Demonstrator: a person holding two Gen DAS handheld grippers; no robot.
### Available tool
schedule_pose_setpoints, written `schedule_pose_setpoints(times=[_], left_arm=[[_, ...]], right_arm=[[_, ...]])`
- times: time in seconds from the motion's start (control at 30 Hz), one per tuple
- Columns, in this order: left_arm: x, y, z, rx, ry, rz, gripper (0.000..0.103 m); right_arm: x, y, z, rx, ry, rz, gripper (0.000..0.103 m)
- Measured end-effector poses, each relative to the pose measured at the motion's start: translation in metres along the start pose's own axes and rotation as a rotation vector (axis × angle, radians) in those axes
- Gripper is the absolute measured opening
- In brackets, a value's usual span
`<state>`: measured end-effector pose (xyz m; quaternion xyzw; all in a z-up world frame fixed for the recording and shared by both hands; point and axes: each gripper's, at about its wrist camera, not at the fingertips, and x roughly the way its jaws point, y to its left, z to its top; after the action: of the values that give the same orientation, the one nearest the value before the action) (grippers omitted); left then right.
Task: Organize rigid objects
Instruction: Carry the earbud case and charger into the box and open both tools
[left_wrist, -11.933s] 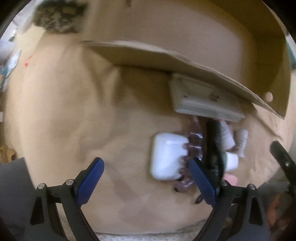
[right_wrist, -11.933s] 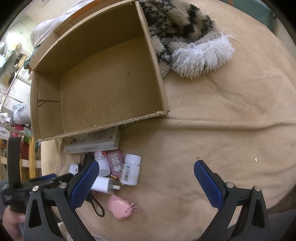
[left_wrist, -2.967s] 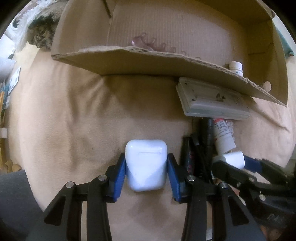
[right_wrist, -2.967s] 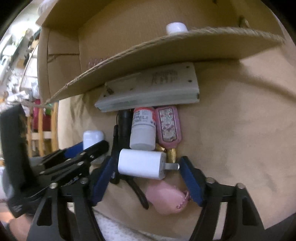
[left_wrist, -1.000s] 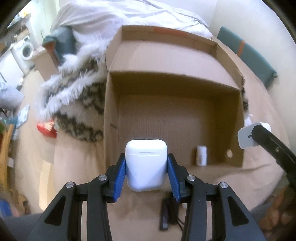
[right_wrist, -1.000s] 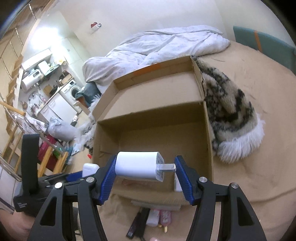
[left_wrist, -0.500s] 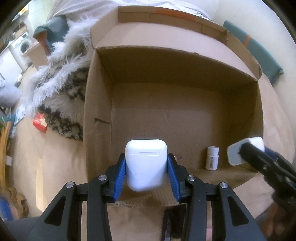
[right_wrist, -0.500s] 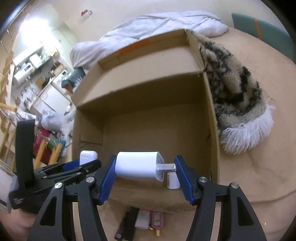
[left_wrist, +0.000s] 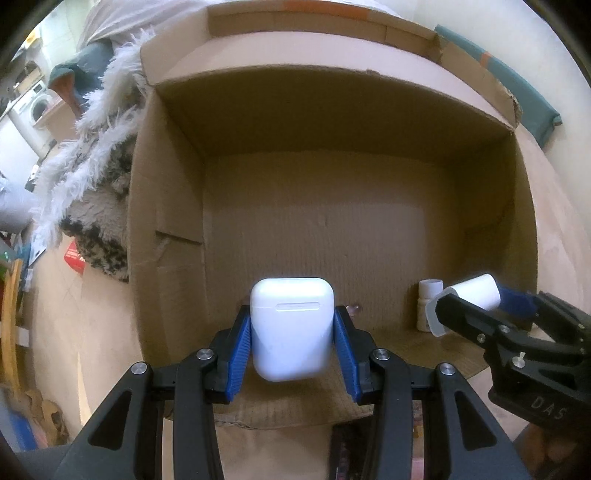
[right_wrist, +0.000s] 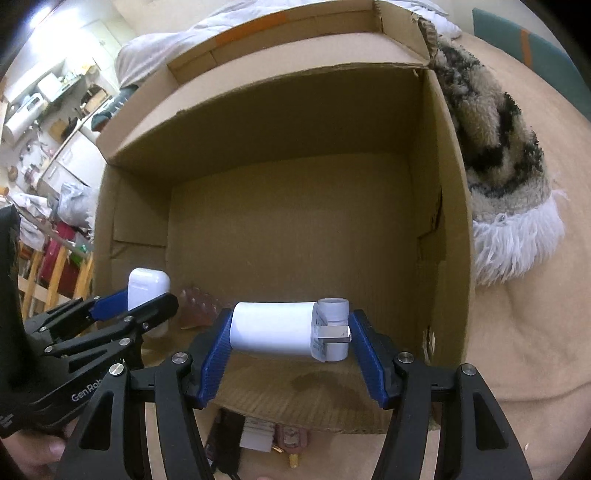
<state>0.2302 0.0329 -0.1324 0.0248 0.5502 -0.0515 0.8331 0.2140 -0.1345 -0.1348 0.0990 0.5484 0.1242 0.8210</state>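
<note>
left gripper (left_wrist: 291, 347) clamping earbud case (left_wrist: 291, 328), right gripper (right_wrist: 291, 350) pinching charger (right_wrist: 275, 329)

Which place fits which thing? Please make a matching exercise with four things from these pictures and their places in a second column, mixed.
Things:
1. earbud case
2. wall charger
3. small white bottle
4. translucent hair claw

Places:
A. lying on the cardboard box floor, near its left front corner
B. held by the left gripper
C. standing on the box floor, near its right front corner
D. held by the right gripper

Pairs: 1-B, 2-D, 3-C, 4-A
</note>
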Motion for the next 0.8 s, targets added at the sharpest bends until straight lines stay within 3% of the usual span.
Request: schedule_pose_setpoints(times=[0.27, 0.4, 0.47, 0.53, 0.6, 0.8], left_arm=[[0.007, -0.005, -0.005, 0.008, 0.005, 0.022, 0.039], [0.006, -0.004, -0.005, 0.004, 0.0, 0.03, 0.039], [0.004, -0.003, -0.004, 0.007, -0.004, 0.036, 0.039], [0.001, -0.007, -0.004, 0.02, -0.013, 0.032, 0.043], [-0.003, -0.008, -0.005, 0.018, -0.019, 0.017, 0.057], [-0.011, -0.003, 0.0, -0.021, -0.036, -0.002, 0.06]], right_arm=[[0.004, 0.004, 0.004, 0.011, -0.009, 0.02, 0.066], [0.003, -0.006, 0.006, 0.07, -0.012, 0.088, 0.067], [-0.001, -0.008, 0.007, 0.087, -0.029, 0.112, 0.074], [-0.006, -0.007, 0.008, 0.088, -0.049, 0.136, 0.08], [-0.01, -0.005, 0.009, 0.08, -0.067, 0.138, 0.086], [-0.011, -0.006, 0.011, 0.087, -0.057, 0.149, 0.086]])
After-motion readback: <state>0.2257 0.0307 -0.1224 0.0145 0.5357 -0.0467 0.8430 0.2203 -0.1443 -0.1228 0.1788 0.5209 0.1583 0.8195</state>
